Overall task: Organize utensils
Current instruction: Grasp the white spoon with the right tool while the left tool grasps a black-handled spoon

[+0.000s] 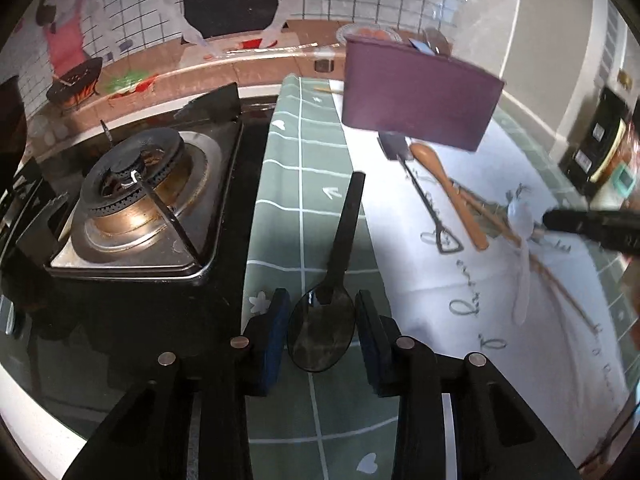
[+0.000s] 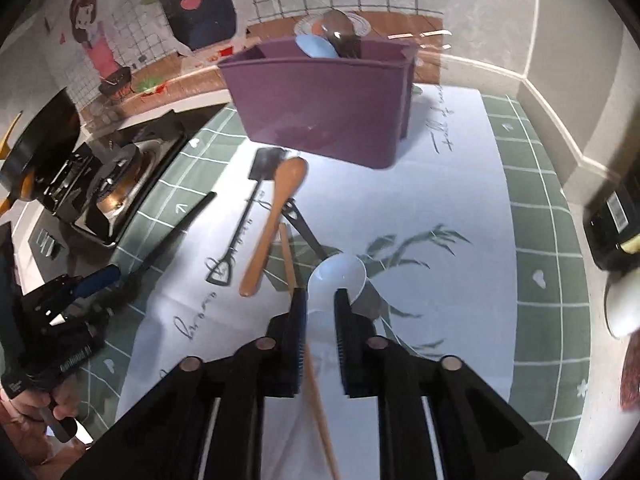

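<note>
I am looking down the left gripper (image 1: 322,320) at a black spoon (image 1: 322,334) lying on the green checked tablecloth (image 1: 288,184), its bowl toward me and its handle running away toward the back wall. The jaws are standing narrowly apart on either side of the bowl; I am seeing a thin gap at each pad, so the spoon is sitting between them but is not being pinched. A gas burner (image 1: 140,192) is sitting to the left of the cloth.

I am looking down the right gripper (image 2: 320,300) at a white spoon (image 2: 340,276). Its jaws are standing narrow, and the spoon's handle is passing between the pads with the bowl sticking out in front; the pads appear to be pressing on it. A thin wooden stick (image 2: 316,392) is lying on the cloth under that gripper.

The purple caddy (image 2: 320,100) is standing at the back of the white runner (image 2: 440,240), with a blue utensil (image 2: 316,46) and a dark one already standing in it. Just in front of it, a small black spatula (image 2: 266,166), a wooden spoon (image 2: 276,216) and a dark fork-like utensil (image 2: 302,228) are lying side by side on the runner. In the right view, a hand (image 2: 30,404) is gripping the left tool's handle at the lower left.
</note>
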`<act>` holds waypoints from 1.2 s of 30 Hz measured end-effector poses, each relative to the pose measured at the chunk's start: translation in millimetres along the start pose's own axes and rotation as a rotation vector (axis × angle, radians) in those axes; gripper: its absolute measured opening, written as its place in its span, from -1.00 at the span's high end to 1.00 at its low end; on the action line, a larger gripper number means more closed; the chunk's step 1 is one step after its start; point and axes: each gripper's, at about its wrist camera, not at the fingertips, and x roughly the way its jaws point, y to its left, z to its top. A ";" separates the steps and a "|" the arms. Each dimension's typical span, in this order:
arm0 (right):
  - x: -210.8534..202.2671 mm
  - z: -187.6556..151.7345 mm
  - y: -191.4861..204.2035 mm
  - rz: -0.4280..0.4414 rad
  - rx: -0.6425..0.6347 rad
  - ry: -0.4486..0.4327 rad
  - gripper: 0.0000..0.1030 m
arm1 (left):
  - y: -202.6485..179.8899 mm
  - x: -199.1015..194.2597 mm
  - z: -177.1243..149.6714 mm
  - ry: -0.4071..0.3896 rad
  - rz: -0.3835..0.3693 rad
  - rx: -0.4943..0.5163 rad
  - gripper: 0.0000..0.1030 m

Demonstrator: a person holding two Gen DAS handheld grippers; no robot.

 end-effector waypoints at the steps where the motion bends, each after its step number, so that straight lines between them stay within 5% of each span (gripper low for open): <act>1: 2.0 -0.9 0.6 -0.003 0.006 0.007 0.52 | 1.1 -4.0 1.8 -0.016 0.002 -0.003 0.33; 5: 17.2 -1.7 0.0 -0.032 0.090 0.023 0.02 | 5.0 -21.5 8.9 -0.075 0.006 -0.010 0.34; 6: 20.7 -0.9 -0.2 -0.050 0.114 0.022 -0.05 | 5.4 -25.0 10.7 -0.085 0.003 -0.013 0.51; 7: 25.2 0.6 -0.9 -0.071 0.146 0.020 -0.07 | 5.9 -27.8 13.6 -0.087 -0.003 -0.014 0.75; 12: 48.4 8.9 5.2 -0.132 0.199 0.023 -0.17 | 7.2 -36.3 22.8 -0.117 -0.012 -0.023 0.75; 13: 49.5 9.5 8.5 -0.152 0.186 0.021 -0.13 | 8.1 -36.4 23.3 -0.114 -0.012 -0.029 0.75; 15: 52.7 8.9 22.6 -0.214 0.104 0.019 0.37 | 13.0 -36.4 22.7 -0.100 -0.017 -0.047 0.75; 21: 33.5 4.9 33.4 -0.190 0.000 -0.012 0.39 | 20.8 -34.2 12.0 -0.031 -0.085 -0.045 0.61; 23: 22.5 4.6 29.6 -0.161 0.012 -0.024 0.39 | 17.8 -34.2 6.0 -0.022 -0.109 -0.035 0.08; 25: 10.9 3.9 24.8 -0.126 0.033 -0.029 0.39 | 11.4 -34.4 -2.8 -0.033 -0.108 -0.010 -0.15; 33: -18.5 -5.0 22.4 -0.118 0.070 -0.065 0.39 | -10.0 1.2 -6.6 0.022 -0.020 0.018 -0.19; 36: -27.9 -6.9 22.2 -0.132 0.066 -0.088 0.39 | -20.8 9.2 -5.3 0.016 0.049 0.069 -0.05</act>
